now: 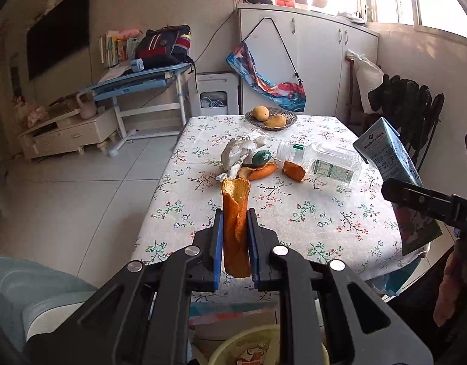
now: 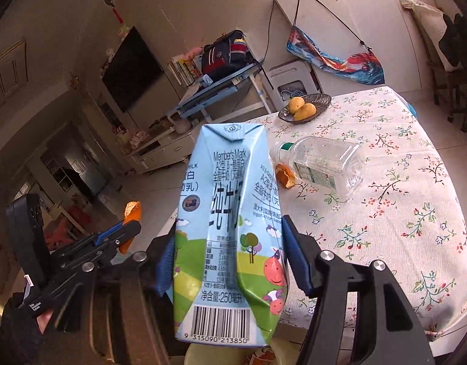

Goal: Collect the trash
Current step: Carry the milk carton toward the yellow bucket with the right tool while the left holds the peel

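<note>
My left gripper (image 1: 235,216) is shut on a long strip of orange peel (image 1: 236,213), held above the table's near edge. My right gripper (image 2: 229,237) is shut on a crumpled light-blue milk carton (image 2: 227,228), also seen at the right of the left wrist view (image 1: 395,161). On the floral tablecloth (image 1: 309,213) lie a crumpled white tissue (image 1: 242,149), more orange peel (image 1: 293,168), a green-capped item (image 1: 261,158) and an empty clear plastic bottle (image 1: 324,159) on its side. A yellow bin (image 1: 245,346) sits below the grippers.
A woven dish with two mangoes (image 1: 271,117) stands at the table's far edge. A black chair (image 1: 416,106) stands at the right. A blue desk (image 1: 142,82), a white TV stand (image 1: 69,130) and white cabinets (image 1: 309,48) stand beyond the tiled floor.
</note>
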`<state>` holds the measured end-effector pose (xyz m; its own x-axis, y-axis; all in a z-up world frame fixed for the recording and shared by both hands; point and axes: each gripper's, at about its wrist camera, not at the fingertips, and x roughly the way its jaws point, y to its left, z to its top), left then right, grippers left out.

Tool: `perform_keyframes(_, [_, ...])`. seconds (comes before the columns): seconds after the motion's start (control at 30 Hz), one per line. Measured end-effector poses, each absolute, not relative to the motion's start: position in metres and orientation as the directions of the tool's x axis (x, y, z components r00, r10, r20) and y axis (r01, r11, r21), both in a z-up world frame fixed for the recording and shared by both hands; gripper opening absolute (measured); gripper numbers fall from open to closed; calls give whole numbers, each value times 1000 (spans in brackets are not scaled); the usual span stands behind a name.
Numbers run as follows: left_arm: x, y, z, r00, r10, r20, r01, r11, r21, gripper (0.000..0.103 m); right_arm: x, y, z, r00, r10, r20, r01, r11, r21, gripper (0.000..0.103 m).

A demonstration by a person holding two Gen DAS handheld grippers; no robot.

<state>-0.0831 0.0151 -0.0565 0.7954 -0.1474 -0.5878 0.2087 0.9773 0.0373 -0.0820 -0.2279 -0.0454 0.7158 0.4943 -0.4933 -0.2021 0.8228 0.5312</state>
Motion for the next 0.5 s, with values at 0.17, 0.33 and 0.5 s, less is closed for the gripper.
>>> perform_keyframes(0.17, [-95, 20, -54, 804, -154, -575, 205, 978, 24, 15, -88, -221, -48, 703, 508, -497, -220, 821, 527, 61])
perform_keyframes(0.33, [-111, 25, -52, 812, -161, -561, 203, 979, 13, 15, -97, -214, -48, 696, 516, -499, -234, 820, 523, 61])
perform_keyframes(0.5, [-127, 31, -50, 818, -166, -552, 202, 979, 6, 15, -109, -209, -49, 685, 525, -505, -245, 819, 519, 61])
